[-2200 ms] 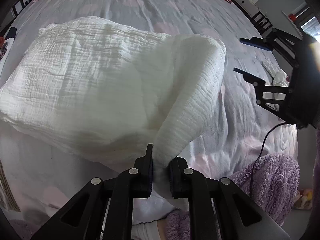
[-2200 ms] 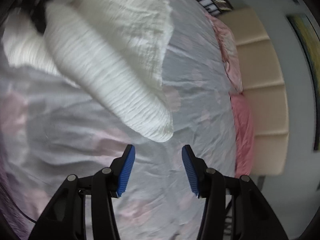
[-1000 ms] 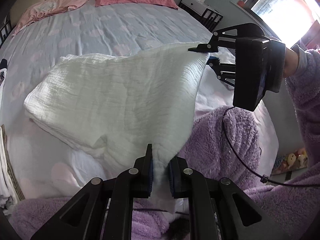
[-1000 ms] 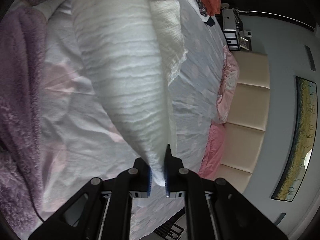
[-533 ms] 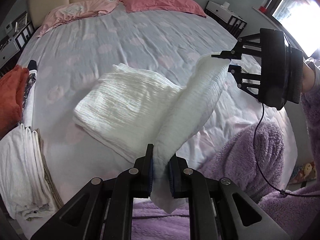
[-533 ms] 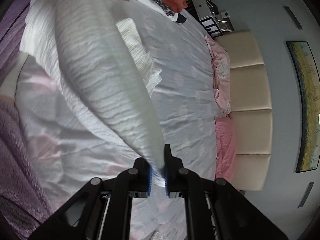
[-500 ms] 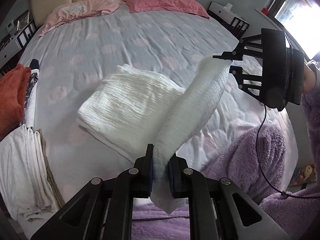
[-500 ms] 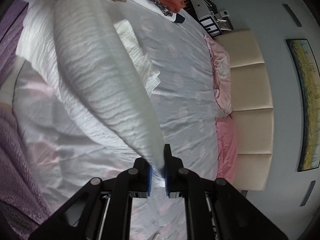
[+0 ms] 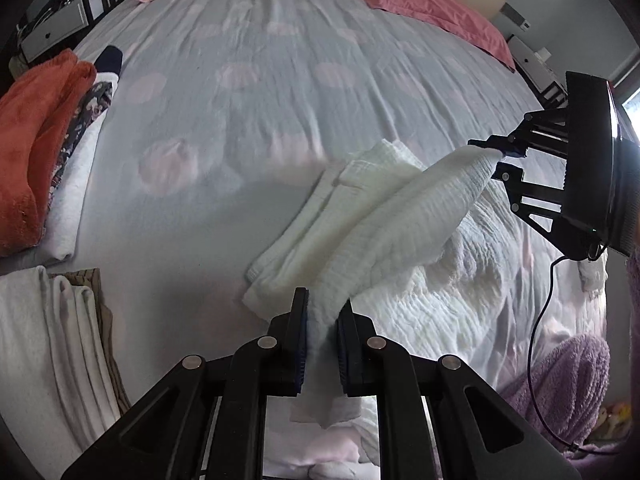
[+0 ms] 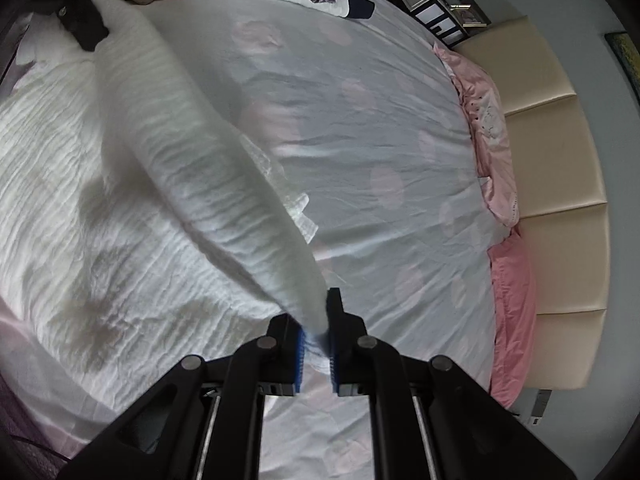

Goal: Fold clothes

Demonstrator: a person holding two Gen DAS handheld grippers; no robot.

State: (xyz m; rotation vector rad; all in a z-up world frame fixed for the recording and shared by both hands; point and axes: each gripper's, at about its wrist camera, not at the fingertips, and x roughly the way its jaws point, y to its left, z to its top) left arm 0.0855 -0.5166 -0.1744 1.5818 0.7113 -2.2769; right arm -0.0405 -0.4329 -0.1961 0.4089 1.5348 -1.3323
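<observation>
While both grippers, left gripper (image 9: 323,332) and right gripper (image 10: 316,344), are pinched shut on opposite ends of the white cloth (image 9: 404,232), its lifted edge stretches between them, the rest trailing onto the bed (image 9: 260,92) beyond.

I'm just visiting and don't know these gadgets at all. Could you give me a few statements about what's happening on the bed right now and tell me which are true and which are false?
1. Both grippers are clamped on the same white cloth. True: the left gripper and the right gripper each pinch an end of it.
2. The cloth lies completely flat on the bed. False: the held edge is lifted between the grippers, while the rest lies on the bed.
3. An orange garment sits on the bed's edge. True.
4. The pillows are blue. False: they are pink.
5. The right gripper is open. False: its jaws are closed on the cloth.
</observation>
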